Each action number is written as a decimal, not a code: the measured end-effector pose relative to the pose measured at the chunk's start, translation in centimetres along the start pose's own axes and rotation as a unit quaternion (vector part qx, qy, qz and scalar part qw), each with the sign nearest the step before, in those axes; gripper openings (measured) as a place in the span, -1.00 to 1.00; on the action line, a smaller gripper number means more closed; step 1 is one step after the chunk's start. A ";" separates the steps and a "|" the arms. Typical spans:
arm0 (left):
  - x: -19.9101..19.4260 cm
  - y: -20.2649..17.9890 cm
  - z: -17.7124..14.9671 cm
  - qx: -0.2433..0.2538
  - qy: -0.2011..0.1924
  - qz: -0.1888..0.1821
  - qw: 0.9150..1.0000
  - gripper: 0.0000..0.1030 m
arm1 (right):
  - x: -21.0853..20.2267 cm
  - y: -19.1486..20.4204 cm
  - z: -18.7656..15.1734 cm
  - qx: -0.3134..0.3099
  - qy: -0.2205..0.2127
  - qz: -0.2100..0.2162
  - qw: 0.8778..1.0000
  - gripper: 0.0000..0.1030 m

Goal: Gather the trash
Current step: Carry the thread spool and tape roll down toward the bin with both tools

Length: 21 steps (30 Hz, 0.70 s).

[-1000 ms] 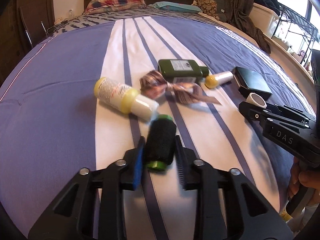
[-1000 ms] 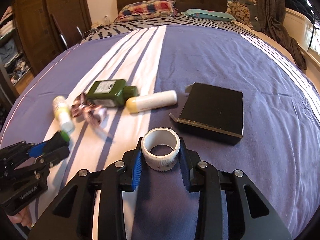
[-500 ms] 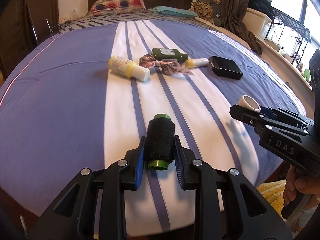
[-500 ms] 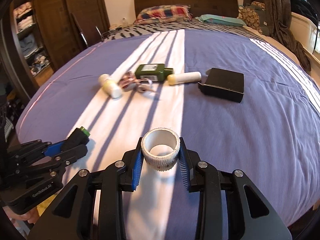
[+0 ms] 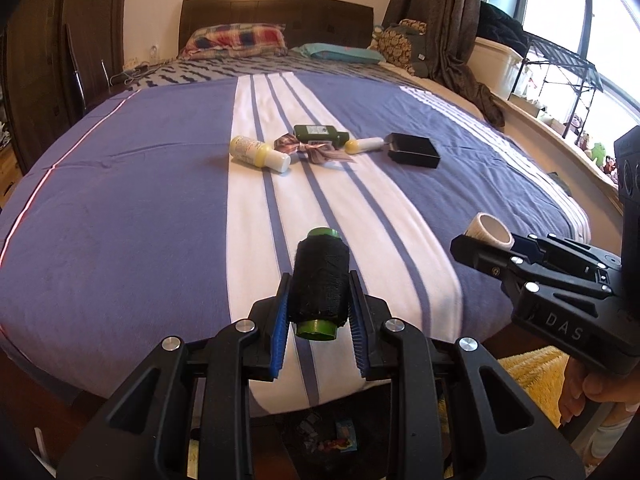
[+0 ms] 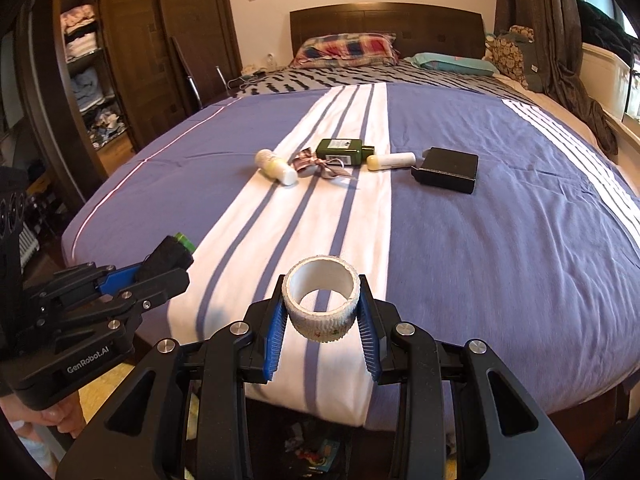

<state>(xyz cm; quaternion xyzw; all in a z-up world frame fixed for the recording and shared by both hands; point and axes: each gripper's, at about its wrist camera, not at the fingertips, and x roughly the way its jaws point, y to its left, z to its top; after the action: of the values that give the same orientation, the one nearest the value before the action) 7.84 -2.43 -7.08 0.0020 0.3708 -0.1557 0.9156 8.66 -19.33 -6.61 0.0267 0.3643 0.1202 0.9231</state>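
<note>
At the near edge of the bed [image 5: 120, 208], two grippers are held above the striped bedspread. The left gripper [image 5: 319, 312] is closed on a spool of black thread [image 5: 320, 280] with green ends; the spool is clamped lengthwise between the blue pads and is raised clear of the bed. The right gripper [image 6: 322, 316] is closed on a white tape roll [image 6: 322, 300], which is gripped by its outer sides with its open core facing up and forward. In the left wrist view, the right gripper [image 5: 486, 240] is seen at the right, with the tape roll [image 5: 490, 231] at its tip and part of a hand [image 5: 588, 396] below its handle. In the right wrist view, the left gripper [image 6: 166, 266] is seen at the left, carrying the spool [image 6: 170, 256].

Farther up the bed, on and beside the white stripe, a row of items is laid out well apart from both grippers. From left to right are found a yellow-and-white bottle [image 5: 259, 153], a crumpled wrapper [image 5: 316, 149], a dark green bottle [image 5: 320, 134], a small white tube with a yellow cap [image 5: 365, 145] and a black box [image 5: 414, 150]. The wrapper is touching the green bottle. Pillows [image 5: 236, 40] are placed against the headboard at the far end.
</note>
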 end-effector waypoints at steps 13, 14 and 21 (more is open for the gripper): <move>-3.2 -1.2 -3.9 0.009 -0.006 0.001 1.000 -0.51 | -2.3 1.2 -3.8 -0.006 0.003 0.012 1.000 -0.35; -3.2 -1.2 -4.4 0.010 -0.002 0.001 1.000 -0.51 | -2.3 1.2 -4.1 -0.006 0.006 0.013 1.000 -0.35; -2.3 -0.3 -8.2 0.001 0.034 0.002 0.999 -0.51 | -1.8 1.5 -7.3 -0.004 0.033 0.015 0.999 -0.35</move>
<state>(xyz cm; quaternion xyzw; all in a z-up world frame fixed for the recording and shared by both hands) 0.67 -1.07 -11.46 0.0086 0.4016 -0.1539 0.9027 2.10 -18.58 -10.56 0.0241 0.3938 0.1367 0.9086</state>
